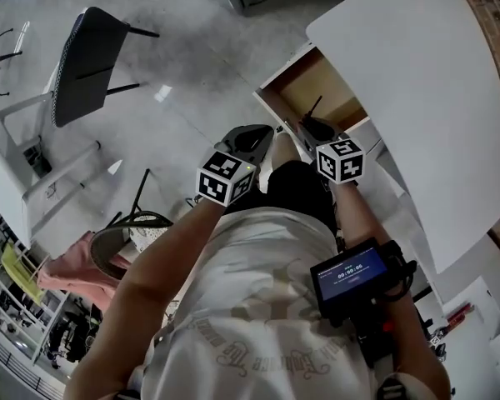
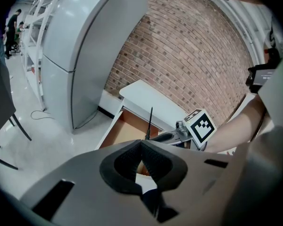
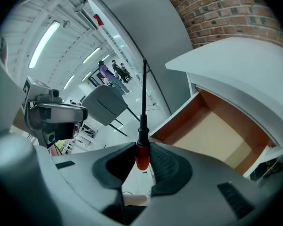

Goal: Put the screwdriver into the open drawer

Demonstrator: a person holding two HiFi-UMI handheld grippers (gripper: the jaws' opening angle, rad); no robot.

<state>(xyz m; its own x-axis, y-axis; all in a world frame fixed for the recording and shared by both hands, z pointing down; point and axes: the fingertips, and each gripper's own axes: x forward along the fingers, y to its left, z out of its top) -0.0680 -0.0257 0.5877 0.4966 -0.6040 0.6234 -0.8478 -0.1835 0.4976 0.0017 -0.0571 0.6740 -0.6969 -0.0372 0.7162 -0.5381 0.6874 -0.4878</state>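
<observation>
Nearest, a small lit screen [image 1: 348, 276] is strapped to the person's right forearm. Just beyond it the 2 grippers are held side by side, close together, both angled down toward the drawer [image 1: 274, 101].

The left gripper [image 2: 141, 145] is clenched, its pad tips meeting with nothing between them. It is just left of the right one and near the drawer's front left corner.

The right gripper [image 3: 142, 147] grasps the screwdriver [image 3: 142, 126] by its red handle, 1 pad on each side. The black shaft points up and away from the jaws. In the head view the shaft [image 1: 313, 107] shows against the drawer's brown inside, at its near end.

The drawer stands pulled out from under a white table [image 1: 417, 82], which lies to its right. Its brown bottom looks bare.

Farther left, a dark chair [image 1: 87, 61] stands on the pale glossy floor [image 1: 183, 65]. A brick wall [image 1: 492, 23] rises behind the table at the far right.
</observation>
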